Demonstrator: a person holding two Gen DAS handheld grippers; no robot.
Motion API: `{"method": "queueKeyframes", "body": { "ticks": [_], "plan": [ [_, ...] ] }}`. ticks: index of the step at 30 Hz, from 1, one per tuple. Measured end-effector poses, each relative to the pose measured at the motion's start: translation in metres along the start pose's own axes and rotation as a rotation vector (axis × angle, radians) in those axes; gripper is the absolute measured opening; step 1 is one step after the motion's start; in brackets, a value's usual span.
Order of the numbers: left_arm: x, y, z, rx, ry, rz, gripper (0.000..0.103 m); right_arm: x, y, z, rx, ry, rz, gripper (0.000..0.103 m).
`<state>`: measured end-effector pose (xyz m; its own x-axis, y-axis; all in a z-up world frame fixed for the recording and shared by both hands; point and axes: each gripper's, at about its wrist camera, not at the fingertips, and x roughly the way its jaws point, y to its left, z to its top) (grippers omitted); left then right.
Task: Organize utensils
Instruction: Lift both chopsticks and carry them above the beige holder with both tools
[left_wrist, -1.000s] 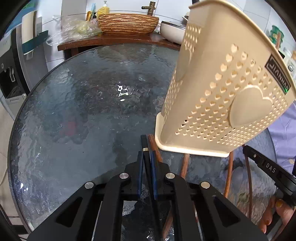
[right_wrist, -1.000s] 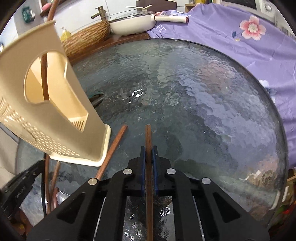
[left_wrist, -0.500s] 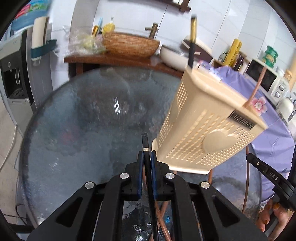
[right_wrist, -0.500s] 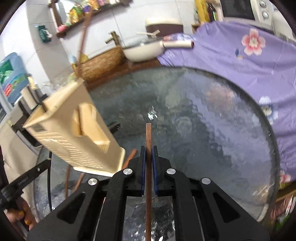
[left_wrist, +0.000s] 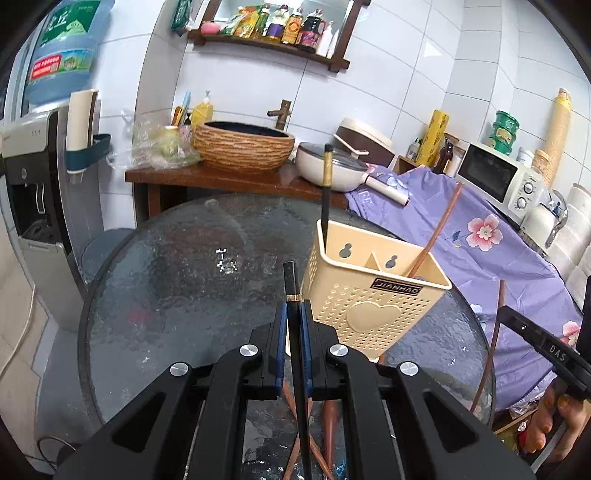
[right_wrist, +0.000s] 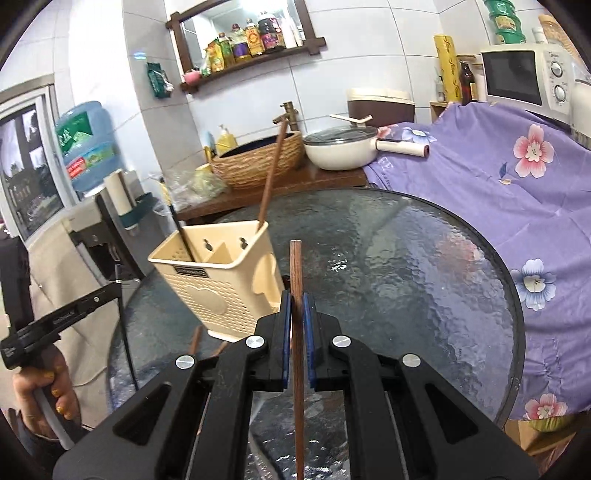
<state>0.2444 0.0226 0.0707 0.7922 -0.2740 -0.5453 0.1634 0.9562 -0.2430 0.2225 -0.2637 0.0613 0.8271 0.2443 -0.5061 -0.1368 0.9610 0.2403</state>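
My left gripper (left_wrist: 291, 314) is shut on a black chopstick (left_wrist: 290, 280) with a gold band, held above the glass table (left_wrist: 184, 280) just left of the cream utensil holder (left_wrist: 369, 299). A black chopstick (left_wrist: 326, 192) and a brown one (left_wrist: 436, 232) stand in the holder. My right gripper (right_wrist: 295, 306) is shut on a brown chopstick (right_wrist: 295, 266), to the right of the holder (right_wrist: 218, 288). Each gripper shows at the edge of the other's view, the right gripper (left_wrist: 504, 314) and the left gripper (right_wrist: 116, 288). Loose brown chopsticks (left_wrist: 328, 417) lie on the glass beneath my left gripper.
Behind the table, a wooden counter (left_wrist: 221, 181) carries a woven basin (left_wrist: 243, 147) and a white pan (left_wrist: 332, 170). A purple flowered cloth (right_wrist: 498, 192) covers the right side under a microwave (left_wrist: 498, 177). A water dispenser (left_wrist: 33, 184) stands at the left.
Both grippers have risen with their chopsticks and tipped up, so the wall and shelf have come into view. The holder is now seen from above and farther off.
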Motion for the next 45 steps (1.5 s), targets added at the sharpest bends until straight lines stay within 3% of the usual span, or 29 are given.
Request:
{"method": "queueKeyframes", "body": {
  "ticks": [17,30,38,45],
  "plan": [
    [-0.04,-0.014,0.008,0.063,-0.05,-0.076,0.007,-0.051,0.017,0.016,-0.11,-0.058,0.015,0.007],
    [-0.059,-0.022,0.019,0.084,-0.098,-0.108,0.007,-0.067,0.027,0.035,-0.107,-0.071,0.082,0.007],
    [-0.082,-0.032,0.042,0.115,-0.144,-0.153,0.007,-0.079,0.037,0.073,-0.093,-0.09,0.166,0.007],
    [-0.12,-0.051,0.092,0.13,-0.281,-0.177,0.007,-0.093,0.059,0.13,-0.079,-0.179,0.22,0.007]
  ]
}}
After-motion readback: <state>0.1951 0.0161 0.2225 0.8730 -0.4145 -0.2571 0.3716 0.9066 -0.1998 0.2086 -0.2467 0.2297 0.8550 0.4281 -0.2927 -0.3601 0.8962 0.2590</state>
